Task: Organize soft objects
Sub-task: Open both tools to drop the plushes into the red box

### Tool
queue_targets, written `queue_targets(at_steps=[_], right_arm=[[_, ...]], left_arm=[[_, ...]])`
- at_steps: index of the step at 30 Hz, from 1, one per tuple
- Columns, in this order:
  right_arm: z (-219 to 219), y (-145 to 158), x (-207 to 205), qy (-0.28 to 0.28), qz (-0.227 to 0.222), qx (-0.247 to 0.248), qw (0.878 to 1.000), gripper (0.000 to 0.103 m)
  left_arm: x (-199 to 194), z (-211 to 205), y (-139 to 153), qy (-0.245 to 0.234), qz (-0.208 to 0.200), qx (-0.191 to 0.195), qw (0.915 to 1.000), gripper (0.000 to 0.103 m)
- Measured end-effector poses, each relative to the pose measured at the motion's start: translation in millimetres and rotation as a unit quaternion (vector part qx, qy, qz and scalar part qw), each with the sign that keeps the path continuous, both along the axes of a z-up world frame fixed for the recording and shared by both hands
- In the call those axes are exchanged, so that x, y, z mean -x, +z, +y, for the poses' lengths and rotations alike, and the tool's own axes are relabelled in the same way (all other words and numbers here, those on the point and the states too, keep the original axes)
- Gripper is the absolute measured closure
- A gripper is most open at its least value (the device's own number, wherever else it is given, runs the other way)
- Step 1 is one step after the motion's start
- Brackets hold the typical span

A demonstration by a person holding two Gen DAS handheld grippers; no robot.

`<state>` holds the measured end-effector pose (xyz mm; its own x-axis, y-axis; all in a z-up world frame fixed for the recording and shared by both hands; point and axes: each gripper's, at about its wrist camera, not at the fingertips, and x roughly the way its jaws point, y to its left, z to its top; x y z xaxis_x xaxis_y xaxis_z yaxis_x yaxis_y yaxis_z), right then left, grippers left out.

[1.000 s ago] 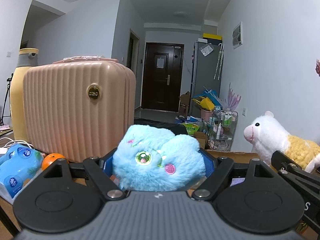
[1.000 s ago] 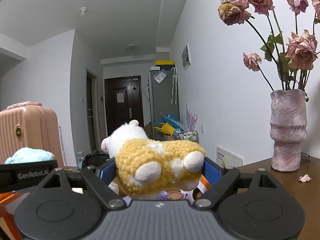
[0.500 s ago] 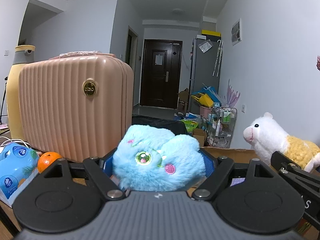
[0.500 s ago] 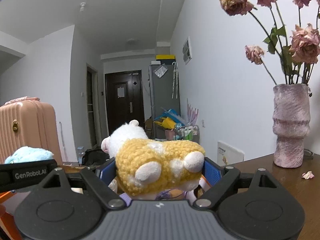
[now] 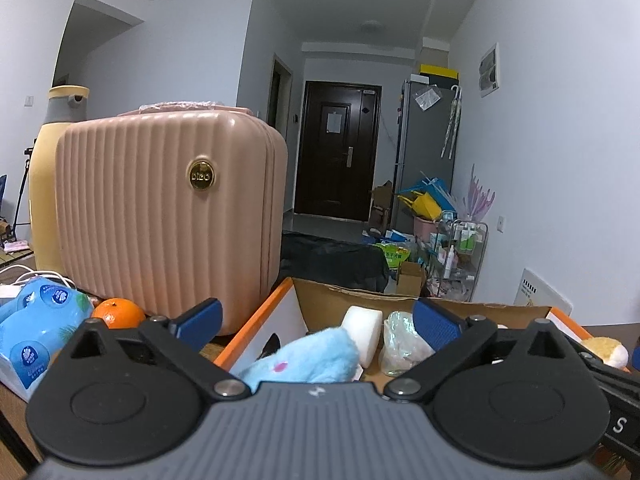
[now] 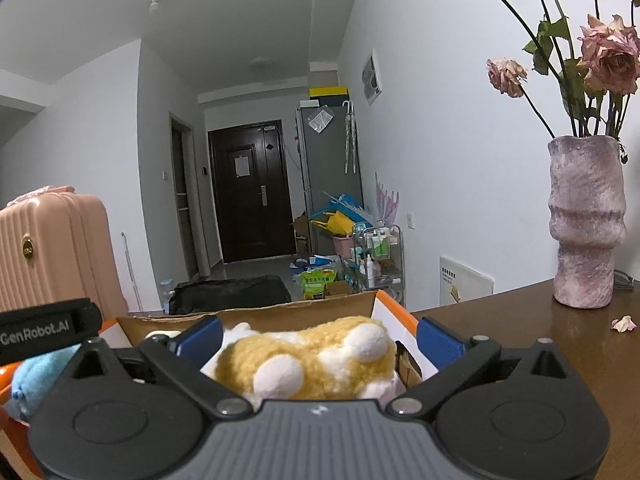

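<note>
Plush toys, two of them, lie down in an open cardboard box with an orange rim that sits on a brown wooden table. The table stands against a white wall at the end of a narrow room; a dark door closes the far end, with a grey fridge and a heap of bags and bottles beside it.

The blue plush lies low in the box, its long axis running away from the left gripper and slightly to the right. The yellow-and-white plush lies across the right gripper, long axis left to right, white feet toward the camera.

Both sets of tongs have just been opening and now stand wide, blue pads clear of the fur, each toy lying loose between and below them. The right pair's left pad sits close beside its toy.

Also in the box, near the blue plush, are a white foam block and a crumpled clear wrapper.

Left of the box stand a ribbed pink suitcase, an orange and blue tissue packs. To the right a mauve vase holds dried roses.
</note>
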<state>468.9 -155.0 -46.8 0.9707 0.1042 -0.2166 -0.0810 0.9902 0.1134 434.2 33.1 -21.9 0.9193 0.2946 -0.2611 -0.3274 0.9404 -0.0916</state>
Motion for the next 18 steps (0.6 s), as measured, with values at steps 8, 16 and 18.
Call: queue_targets(at_steps=[8, 16, 18], right_arm=[[2, -2, 7, -0.002, -0.006, 0.001, 1.000, 0.000], [4, -3, 22, 0.000, -0.014, 0.008, 1.000, 0.000], [3, -3, 29, -0.001, -0.017, 0.012, 1.000, 0.000]], left_arm=[[4, -1, -1, 0.002, 0.002, 0.004, 1.0000, 0.000], [15, -2, -1, 0.004, 0.003, -0.004, 1.0000, 0.000], [20, -2, -2, 0.006, 0.003, -0.007, 1.0000, 0.000]])
